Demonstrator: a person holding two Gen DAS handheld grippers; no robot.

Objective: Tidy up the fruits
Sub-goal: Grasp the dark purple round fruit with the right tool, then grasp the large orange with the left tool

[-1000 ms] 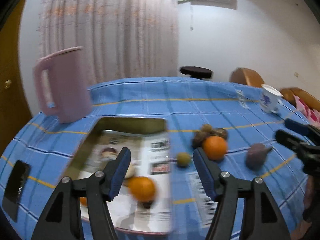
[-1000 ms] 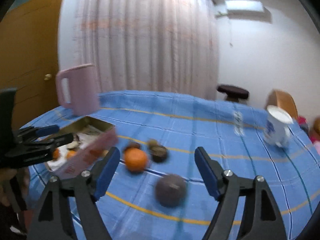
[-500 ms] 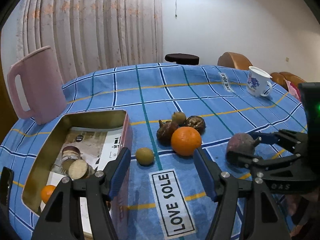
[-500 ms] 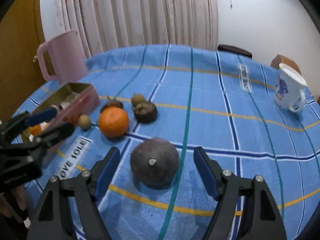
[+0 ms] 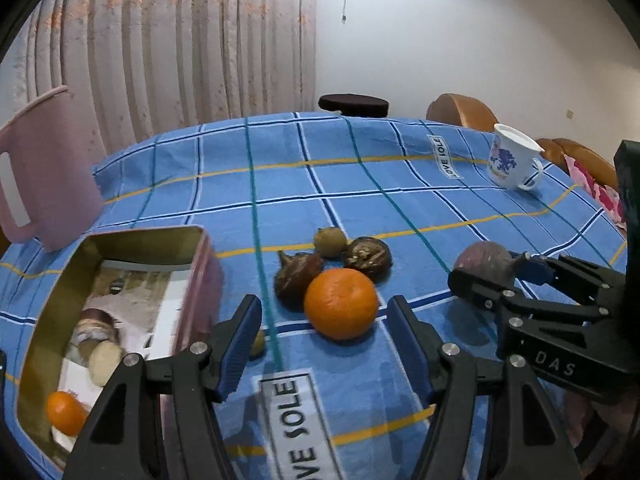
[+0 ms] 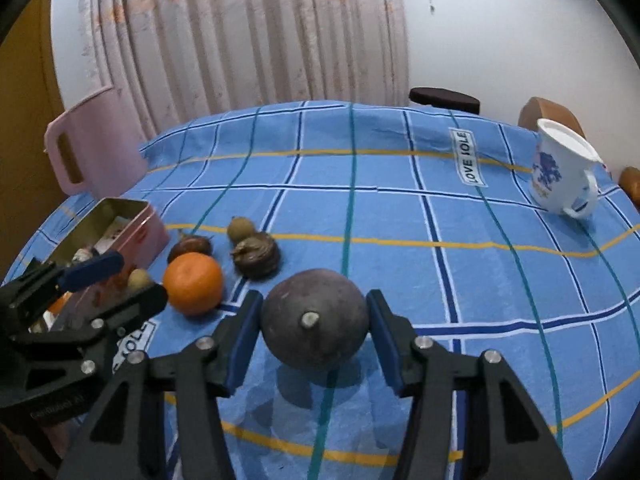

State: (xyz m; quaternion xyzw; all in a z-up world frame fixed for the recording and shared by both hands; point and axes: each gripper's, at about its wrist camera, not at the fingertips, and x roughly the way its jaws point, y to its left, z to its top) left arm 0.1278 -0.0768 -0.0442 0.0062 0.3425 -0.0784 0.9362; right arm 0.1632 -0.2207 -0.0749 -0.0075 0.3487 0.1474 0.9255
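The right gripper (image 6: 314, 332) is lowered over the dark purple fruit (image 6: 315, 318), which sits on the blue checked worktop (image 6: 400, 220). Its blue-padded fingers (image 6: 244, 334) are closing, with the fruit between them; both pads stand at the fruit's sides, and firm contact cannot be confirmed. The fruit's stem stub faces the camera.

The left gripper (image 5: 324, 344) is held about halfway open and grips nothing. The orange (image 5: 341, 303) lies on the worktop just ahead of its fingertips, at 12 o'clock in the left wrist view.

Touching the orange at 11 o'clock is a dark brown fruit (image 5: 297, 276). A wrinkled brown fruit (image 5: 367, 257) lies at 1 o'clock from the orange, and a small greenish-brown fruit (image 5: 329, 241) sits between the two, farther back. A small round fruit (image 5: 257, 343) lies beside the left finger.

The open tin (image 5: 198, 272) stands at 9 o'clock from the orange. It holds a second orange (image 5: 64, 413) and pale, rounded pieces. A pink pitcher (image 5: 48, 168) stands behind the tin. A white mug (image 5: 510, 158) stands at 2 o'clock, well apart from the fruit.
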